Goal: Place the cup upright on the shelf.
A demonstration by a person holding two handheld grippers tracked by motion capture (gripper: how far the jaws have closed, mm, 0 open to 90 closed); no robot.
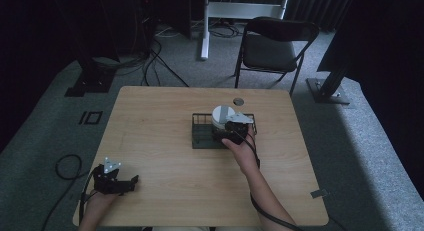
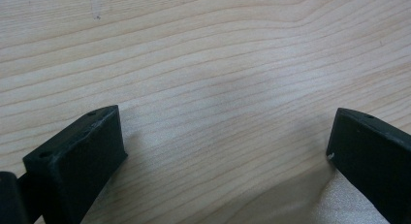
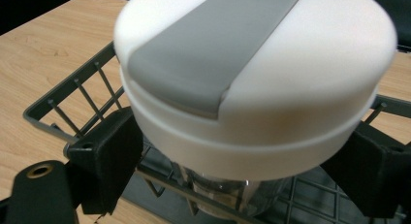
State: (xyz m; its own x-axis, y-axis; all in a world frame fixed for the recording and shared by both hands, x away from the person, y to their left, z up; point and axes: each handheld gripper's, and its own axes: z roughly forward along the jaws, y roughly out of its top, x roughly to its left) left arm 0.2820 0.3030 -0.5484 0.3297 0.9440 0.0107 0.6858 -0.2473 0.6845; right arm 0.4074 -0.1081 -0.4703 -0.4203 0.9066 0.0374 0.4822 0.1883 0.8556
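A clear container with a white lid and a grey strip across its top [image 1: 222,114] [image 3: 252,64] stands in a black wire basket [image 1: 196,136] [image 3: 72,86] at the middle of the table. My right gripper [image 1: 223,132] [image 3: 237,170] is open, with one jaw on each side of the container just under the lid's rim; I cannot tell if they touch it. My left gripper [image 1: 133,183] [image 2: 225,146] lies open near the table's front left corner, with bare wood between its jaws.
The wooden table [image 1: 160,156] has a round cable hole [image 1: 238,101] near its far edge. A black folding chair [image 1: 272,46] stands behind the table. Cables [image 1: 67,166] lie on the grey carpet to the left.
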